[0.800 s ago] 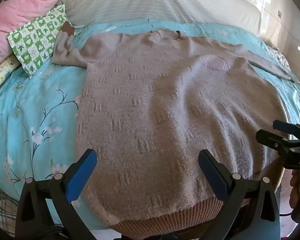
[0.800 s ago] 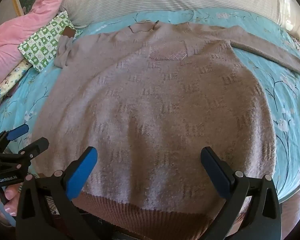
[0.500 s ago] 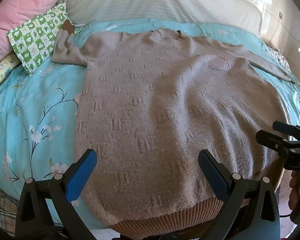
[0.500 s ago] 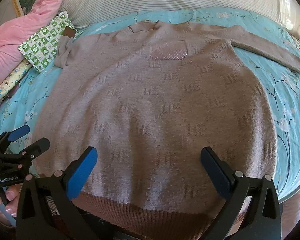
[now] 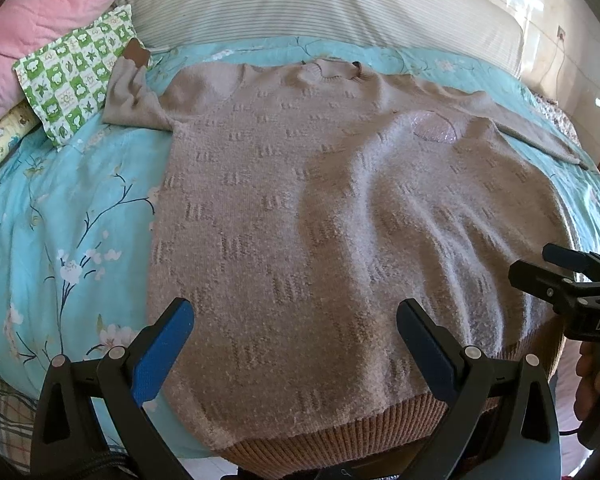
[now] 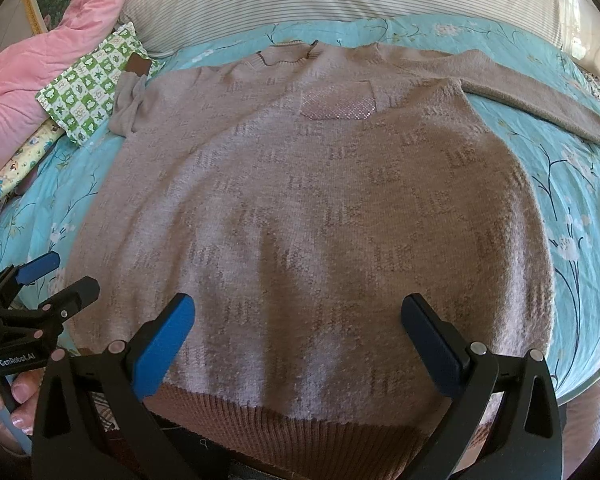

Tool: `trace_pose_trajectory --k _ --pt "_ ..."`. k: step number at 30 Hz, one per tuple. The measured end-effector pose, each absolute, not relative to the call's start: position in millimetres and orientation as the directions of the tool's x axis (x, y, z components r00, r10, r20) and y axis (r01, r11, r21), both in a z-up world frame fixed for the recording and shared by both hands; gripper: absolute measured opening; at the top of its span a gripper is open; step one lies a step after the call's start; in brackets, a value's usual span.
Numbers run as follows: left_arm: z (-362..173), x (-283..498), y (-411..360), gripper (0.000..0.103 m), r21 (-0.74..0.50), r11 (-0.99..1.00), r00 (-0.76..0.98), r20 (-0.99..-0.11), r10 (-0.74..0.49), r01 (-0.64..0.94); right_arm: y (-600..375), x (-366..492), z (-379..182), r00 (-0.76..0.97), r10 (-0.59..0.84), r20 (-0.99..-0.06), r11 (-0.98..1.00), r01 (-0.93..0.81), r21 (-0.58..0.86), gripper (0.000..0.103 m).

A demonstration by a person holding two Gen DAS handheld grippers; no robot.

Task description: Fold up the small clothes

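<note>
A beige knit sweater [image 5: 332,220] with a brown ribbed hem lies flat, front up, on the turquoise floral bedspread [image 5: 68,216]; it also shows in the right wrist view [image 6: 320,208]. Its collar is at the far side, sleeves spread to both sides. My left gripper [image 5: 296,344] is open and empty above the hem's left part. My right gripper [image 6: 300,332] is open and empty above the hem's right part. Each gripper shows at the edge of the other's view: the right gripper [image 5: 556,268] and the left gripper [image 6: 56,276].
A striped white pillow [image 5: 320,4] lies beyond the collar. A green checked cushion [image 5: 72,76] and a pink quilt [image 5: 40,20] sit at the far left, touching the left sleeve's cuff. The bed's near edge runs under the hem.
Both grippers have barely moved; the view has shifted slightly. The sweater lies as before.
</note>
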State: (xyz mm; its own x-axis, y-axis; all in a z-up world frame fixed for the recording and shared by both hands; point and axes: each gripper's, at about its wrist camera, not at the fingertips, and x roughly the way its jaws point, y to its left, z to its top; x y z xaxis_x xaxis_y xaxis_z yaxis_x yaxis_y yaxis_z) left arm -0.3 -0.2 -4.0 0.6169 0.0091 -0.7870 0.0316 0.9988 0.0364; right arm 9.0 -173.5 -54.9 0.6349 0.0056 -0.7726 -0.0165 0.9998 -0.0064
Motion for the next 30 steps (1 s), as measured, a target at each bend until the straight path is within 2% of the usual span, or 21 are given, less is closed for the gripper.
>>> trace_pose_trajectory --k 18,30 --pt "-4.4 -0.5 -2.8 0.102 -0.003 0.999 0.591 -0.806 -0.022 0.033 -171.5 6.9 -52.9 0.640 0.007 -0.768 1.000 -0.014 -0.002 0.103" --pt "-6.2 6.5 -2.4 0.102 0.024 0.999 0.596 -0.803 0.002 0.029 -176.9 9.1 -50.2 0.641 0.023 -0.767 1.000 -0.012 0.020 0.103"
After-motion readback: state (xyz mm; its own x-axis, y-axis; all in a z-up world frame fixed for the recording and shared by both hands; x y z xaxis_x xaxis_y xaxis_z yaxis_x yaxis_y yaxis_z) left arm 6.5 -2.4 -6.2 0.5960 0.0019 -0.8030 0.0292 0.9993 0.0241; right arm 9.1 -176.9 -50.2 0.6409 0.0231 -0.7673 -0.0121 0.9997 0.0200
